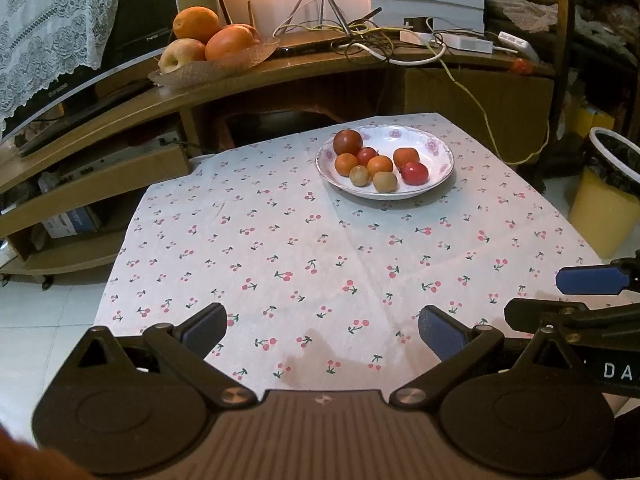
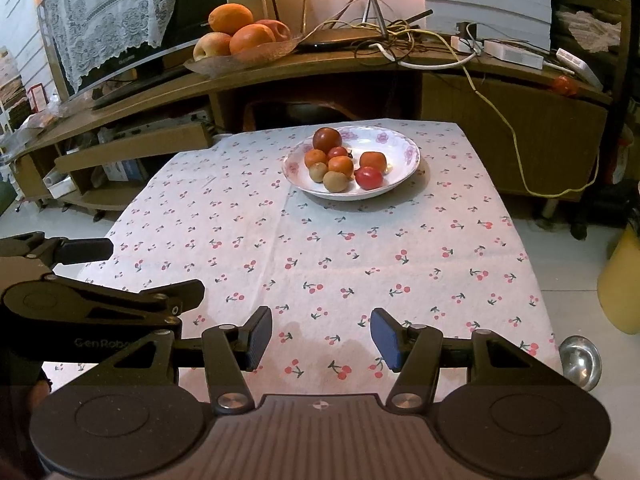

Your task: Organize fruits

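2 grippers' fingers (image 1: 204, 326) gape empty over cherry-print tablecloth (image 1: 320, 248); wooden shelf (image 1: 280, 68) behind.

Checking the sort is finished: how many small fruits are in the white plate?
7, all in the plate: dark one at the back, small red, three orange, two greenish in front, bright red. More may hide behind them.

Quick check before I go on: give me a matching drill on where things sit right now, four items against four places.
Items:
1. white plate
2. leaf tray
3. yellow bin
4. steel bowl

Places:
A. on the wooden shelf
B. on the floor, right of the table
C. far end of the cherry cloth
D. near right corner of the table

Pairs: 1-C, 2-A, 3-B, 4-D
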`<state>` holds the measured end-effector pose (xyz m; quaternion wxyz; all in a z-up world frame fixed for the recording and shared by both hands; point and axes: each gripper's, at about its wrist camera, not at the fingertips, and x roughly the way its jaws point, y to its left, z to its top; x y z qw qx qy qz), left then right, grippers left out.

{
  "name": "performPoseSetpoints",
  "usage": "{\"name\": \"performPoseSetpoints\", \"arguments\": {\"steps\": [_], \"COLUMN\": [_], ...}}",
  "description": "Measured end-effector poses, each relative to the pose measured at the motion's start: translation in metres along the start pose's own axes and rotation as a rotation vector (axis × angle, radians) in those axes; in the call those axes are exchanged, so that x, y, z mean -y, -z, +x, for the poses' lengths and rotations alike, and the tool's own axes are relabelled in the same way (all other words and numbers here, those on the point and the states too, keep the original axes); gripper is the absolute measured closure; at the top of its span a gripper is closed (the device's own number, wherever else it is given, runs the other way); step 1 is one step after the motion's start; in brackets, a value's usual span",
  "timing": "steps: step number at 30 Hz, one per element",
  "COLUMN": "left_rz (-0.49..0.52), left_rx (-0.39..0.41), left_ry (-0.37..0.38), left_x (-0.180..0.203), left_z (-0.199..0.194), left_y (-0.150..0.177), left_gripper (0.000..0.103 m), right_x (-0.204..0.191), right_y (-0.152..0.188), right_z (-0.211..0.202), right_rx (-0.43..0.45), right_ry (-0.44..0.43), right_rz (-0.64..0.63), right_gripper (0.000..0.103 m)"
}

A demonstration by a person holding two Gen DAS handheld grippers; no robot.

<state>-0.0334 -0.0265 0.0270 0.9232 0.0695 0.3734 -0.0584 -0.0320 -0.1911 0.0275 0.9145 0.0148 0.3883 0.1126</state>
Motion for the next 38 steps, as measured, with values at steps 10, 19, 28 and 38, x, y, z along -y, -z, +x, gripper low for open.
{"name": "performPoseSetpoints", "arguments": {"steps": [10, 19, 28, 38], "left_rz": [0.009, 0.011, 0.017, 0.021], "left_rx": [0.001, 0.009, 0.019, 0.029], "left_ry": [-0.010, -0.006, -0.019, -0.032], "left_x": [-0.0008, -0.0021, -0.0011, -0.0023], "left_z": [-0.0012, -0.0054, -0.0070, -0.0091], "left_y": [0.0037, 0.0062, 0.0073, 0.0093], "left_gripper": [0.000, 0.000, 0.000, 0.000], "right_x": [-0.0038, -0.0080, -0.0088, -0.0093], "right_y": [0.0032, 0.0061, 0.0077, 0.0081], "right_z": [-0.0007, -0.0007, -0.0021, -0.0023], "right_rx": [-0.006, -0.012, -0.008, -0.006], "right_ry": [-0.001, -0.001, -0.004, -0.003], "right_rz": [-0.011, -0.027, -0.027, -0.026], "right_gripper": [0.046, 0.047, 0.046, 0.045]}}
